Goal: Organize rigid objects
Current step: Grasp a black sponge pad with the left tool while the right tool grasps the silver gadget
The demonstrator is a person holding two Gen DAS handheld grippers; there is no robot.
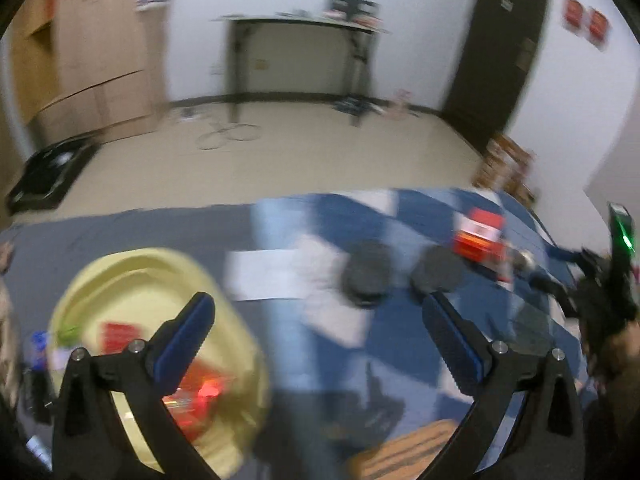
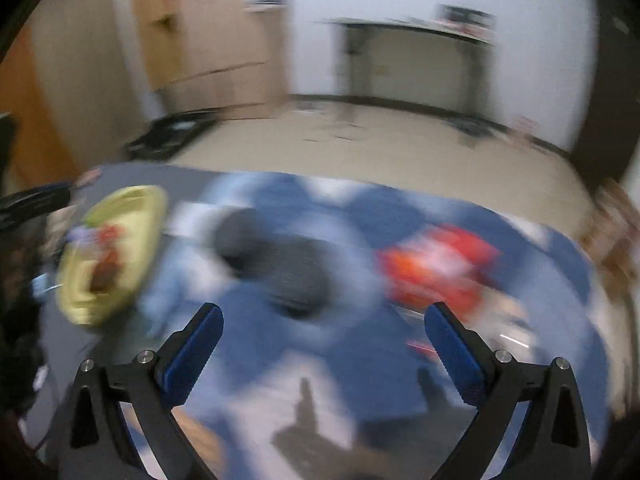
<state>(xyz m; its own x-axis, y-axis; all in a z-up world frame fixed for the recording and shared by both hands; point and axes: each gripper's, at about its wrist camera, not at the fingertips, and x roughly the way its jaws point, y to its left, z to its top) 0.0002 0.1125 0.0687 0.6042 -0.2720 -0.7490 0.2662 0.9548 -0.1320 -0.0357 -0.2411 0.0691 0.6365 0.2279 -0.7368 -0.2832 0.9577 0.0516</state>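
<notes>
Looks partway done to me. The blue and white patterned cloth fills the lower half of both views. The yellow tray, lower left in the left wrist view, already has some red stuff in it, too blurry to name. Still loose: a red box at middle right and two dark round discs in the centre. The left gripper and the right gripper both gape wide with nothing between the jaws.
</notes>
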